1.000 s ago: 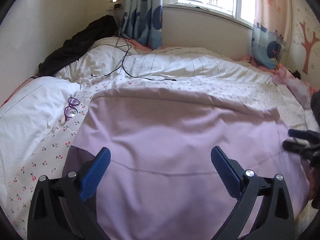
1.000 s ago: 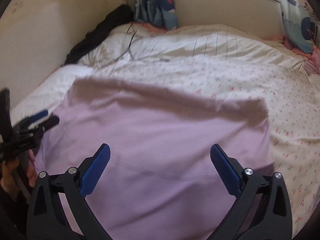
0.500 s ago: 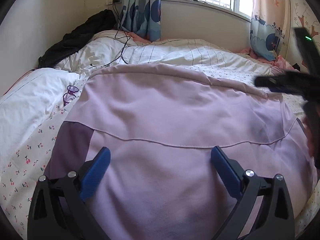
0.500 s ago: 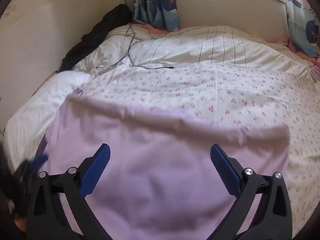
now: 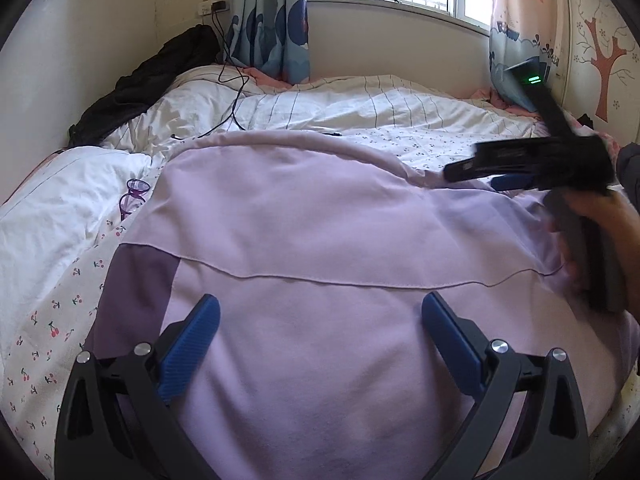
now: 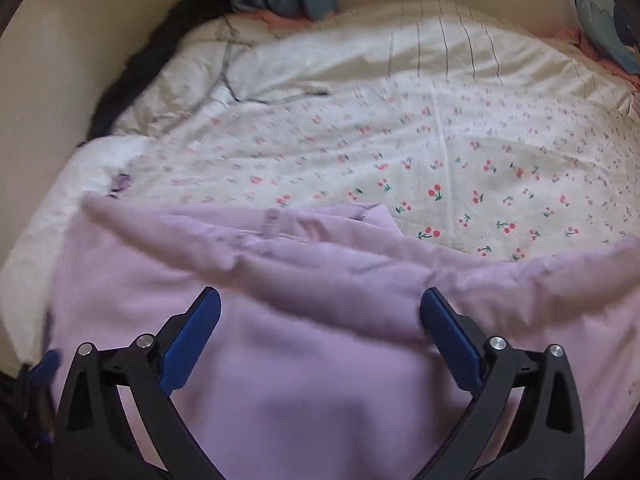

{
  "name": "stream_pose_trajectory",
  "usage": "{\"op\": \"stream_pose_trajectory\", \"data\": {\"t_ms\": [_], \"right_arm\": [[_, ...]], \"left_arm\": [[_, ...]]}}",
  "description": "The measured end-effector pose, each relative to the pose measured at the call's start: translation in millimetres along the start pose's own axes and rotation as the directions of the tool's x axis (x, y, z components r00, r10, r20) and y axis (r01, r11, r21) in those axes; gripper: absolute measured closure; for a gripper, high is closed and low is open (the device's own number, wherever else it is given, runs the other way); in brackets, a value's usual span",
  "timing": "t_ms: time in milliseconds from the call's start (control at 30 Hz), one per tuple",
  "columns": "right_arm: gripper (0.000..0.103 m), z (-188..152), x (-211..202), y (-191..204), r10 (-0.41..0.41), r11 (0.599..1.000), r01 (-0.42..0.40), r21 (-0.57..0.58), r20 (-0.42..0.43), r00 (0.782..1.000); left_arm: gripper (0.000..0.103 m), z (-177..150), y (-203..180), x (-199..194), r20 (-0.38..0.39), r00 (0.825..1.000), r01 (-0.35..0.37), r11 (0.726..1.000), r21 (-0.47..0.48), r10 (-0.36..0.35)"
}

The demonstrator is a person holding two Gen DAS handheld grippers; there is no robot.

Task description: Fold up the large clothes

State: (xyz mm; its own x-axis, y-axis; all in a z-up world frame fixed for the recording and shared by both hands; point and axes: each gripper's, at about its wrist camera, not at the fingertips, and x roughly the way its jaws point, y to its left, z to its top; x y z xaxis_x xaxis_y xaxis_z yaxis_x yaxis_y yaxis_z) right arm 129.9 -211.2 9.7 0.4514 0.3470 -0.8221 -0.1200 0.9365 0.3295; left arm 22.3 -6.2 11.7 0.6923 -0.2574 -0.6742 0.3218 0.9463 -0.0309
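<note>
A large lilac garment [image 5: 320,248] lies spread on the bed, with a seam across it and a darker purple patch [image 5: 136,280] at its left. My left gripper [image 5: 320,320] is open and empty just above its near part. My right gripper [image 6: 320,316] is open and empty over the garment [image 6: 300,360], whose far edge [image 6: 248,240] is bunched and folded toward me. The right gripper also shows in the left wrist view [image 5: 532,164] at the garment's right edge, held in a hand. The right wrist view is blurred.
The bed has a cherry-print sheet [image 6: 460,168] and a white striped duvet [image 5: 360,104] behind. Purple glasses [image 5: 134,196] lie left of the garment by a white pillow [image 5: 60,200]. A black cable [image 5: 236,96] and dark clothes [image 5: 152,76] lie far left. Curtains and a window stand behind.
The right gripper has swung down toward the garment's right edge and its far edge now lies bunched and folded. The left gripper has barely moved. Both stay open.
</note>
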Motion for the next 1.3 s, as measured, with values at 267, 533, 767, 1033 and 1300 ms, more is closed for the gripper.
{"op": "stream_pose_trajectory", "data": {"t_ms": [267,533,767,1033,1300], "right_arm": [[0.006,-72.4,-99.6,0.3,-0.090,0.992,0.099,-0.072,0.116,0.989],[0.006,-108.4,-87.1,-20.7,-0.084,0.995,0.088,-0.048,0.085,0.993],[0.006,-134.4,-97.0,-40.9,-0.115,0.991,0.117,-0.063,0.035,0.993],[0.006,-152.8,-158.7,-56.4,-0.060,0.998,0.060,0.008,0.087,0.994],[0.006,-197.6,-189.6,-104.0,-0.116,0.985,0.106,0.138,0.061,0.991]], "left_arm": [[0.006,-2.4,-1.5,-5.0,0.005,1.000,0.008,1.000,0.001,-0.008],[0.006,-2.0,-6.4,-7.7,0.010,1.000,0.012,1.000,0.013,-0.012],[0.006,-2.0,-8.9,-8.3,0.007,0.999,0.031,0.999,0.019,-0.031],[0.006,-4.7,-9.0,-8.0,0.014,1.000,0.026,0.999,0.022,-0.026],[0.006,-9.0,-18.8,-20.4,0.058,0.997,0.048,0.996,0.069,-0.052]]}}
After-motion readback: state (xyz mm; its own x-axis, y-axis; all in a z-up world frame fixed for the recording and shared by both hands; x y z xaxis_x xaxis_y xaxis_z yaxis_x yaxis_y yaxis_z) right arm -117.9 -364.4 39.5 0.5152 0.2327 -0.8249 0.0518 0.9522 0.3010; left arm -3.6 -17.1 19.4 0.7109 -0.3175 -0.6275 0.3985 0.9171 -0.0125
